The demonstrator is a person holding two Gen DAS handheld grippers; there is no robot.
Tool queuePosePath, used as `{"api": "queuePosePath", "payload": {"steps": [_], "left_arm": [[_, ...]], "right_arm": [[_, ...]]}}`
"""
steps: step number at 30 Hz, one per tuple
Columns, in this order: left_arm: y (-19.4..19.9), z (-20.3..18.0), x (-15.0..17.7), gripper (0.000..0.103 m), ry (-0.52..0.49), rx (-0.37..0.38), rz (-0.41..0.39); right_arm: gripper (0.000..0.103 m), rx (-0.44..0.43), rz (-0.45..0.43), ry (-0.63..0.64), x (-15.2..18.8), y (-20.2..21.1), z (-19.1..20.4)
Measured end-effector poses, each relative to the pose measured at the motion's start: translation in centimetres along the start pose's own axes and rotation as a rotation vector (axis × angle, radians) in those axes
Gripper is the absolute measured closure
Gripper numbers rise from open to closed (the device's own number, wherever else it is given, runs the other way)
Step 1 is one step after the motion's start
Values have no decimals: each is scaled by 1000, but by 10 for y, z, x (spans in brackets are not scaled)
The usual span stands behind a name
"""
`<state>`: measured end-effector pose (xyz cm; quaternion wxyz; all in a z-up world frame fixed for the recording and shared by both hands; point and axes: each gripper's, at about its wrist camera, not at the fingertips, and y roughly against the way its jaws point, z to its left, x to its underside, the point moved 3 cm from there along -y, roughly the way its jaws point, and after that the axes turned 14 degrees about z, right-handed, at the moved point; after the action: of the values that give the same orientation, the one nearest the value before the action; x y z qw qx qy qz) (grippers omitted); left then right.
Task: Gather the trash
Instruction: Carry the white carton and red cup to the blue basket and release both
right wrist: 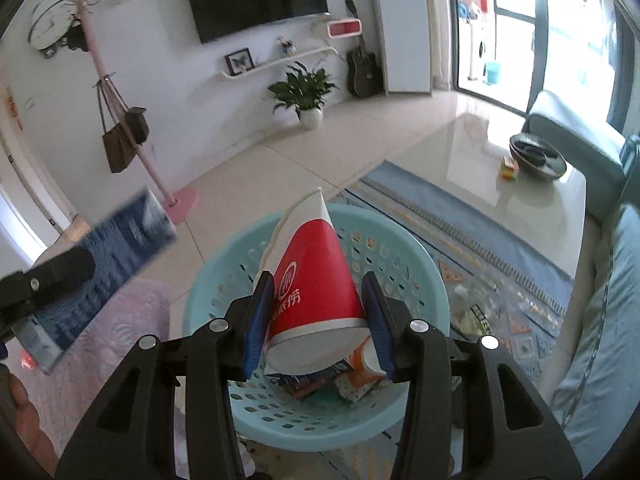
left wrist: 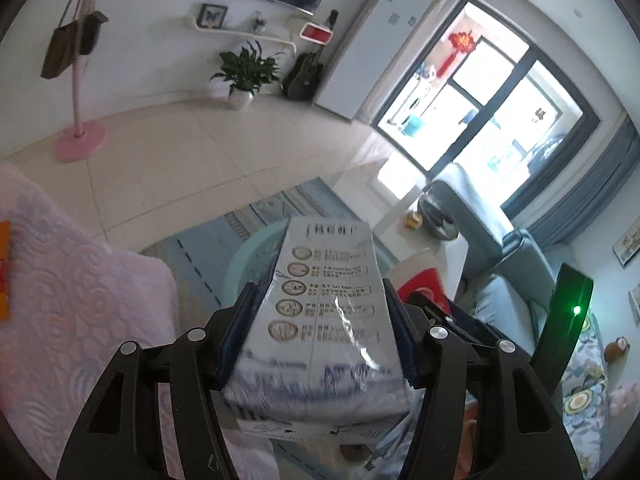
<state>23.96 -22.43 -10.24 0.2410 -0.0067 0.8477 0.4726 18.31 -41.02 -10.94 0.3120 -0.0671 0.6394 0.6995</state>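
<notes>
My left gripper (left wrist: 320, 292) is shut on a blue-and-white milk carton (left wrist: 328, 320), whose printed side faces the camera. A light-blue plastic basket (left wrist: 242, 268) shows behind the carton. In the right wrist view my right gripper (right wrist: 318, 280) is shut on a flattened red-and-white paper cup (right wrist: 312, 272), held just above the basket (right wrist: 404, 248). Wrappers (right wrist: 362, 364) lie in the basket's bottom. The carton (right wrist: 120, 240) and a left gripper finger (right wrist: 52, 276) appear at the left of this view, beside the basket. The cup (left wrist: 420, 276) peeks out to the right of the carton.
The basket stands on a patterned blue rug (right wrist: 500, 280). A glass coffee table (right wrist: 480, 152) to the right carries a dark bowl (right wrist: 536, 156) and a small box (right wrist: 509, 168). A grey sofa (right wrist: 608, 300) is at far right, a pink textured cover (right wrist: 100, 344) at left, and a pink coat stand (right wrist: 176, 200) behind.
</notes>
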Motion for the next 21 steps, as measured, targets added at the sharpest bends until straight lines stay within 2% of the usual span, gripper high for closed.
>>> {"api": "queuePosePath", "payload": {"steps": [2,4,6,7,12,17,21], "left_arm": [[-8,0,2,42,-3,-1,20],[-13,3,2,38,3,-4,30],[-15,4,4,33,9,0,35],[-12,5,6,29,10,2,32],[3,13,14,27,26,-23,3],[25,29,27,27,81,-16,-38],[53,41,40,27,114,-31,-93]], "right_arm": [[60,-8,17,-6,-1,-4,-3],[55,-20,40,-16,1,-9,-5],[43,-28,40,-21,2,-11,-8],[42,-23,36,-21,3,-10,-8],[42,-41,34,-9,7,-5,0],[42,-59,11,29,10,7,18],[42,-82,-16,65,13,20,37]]}}
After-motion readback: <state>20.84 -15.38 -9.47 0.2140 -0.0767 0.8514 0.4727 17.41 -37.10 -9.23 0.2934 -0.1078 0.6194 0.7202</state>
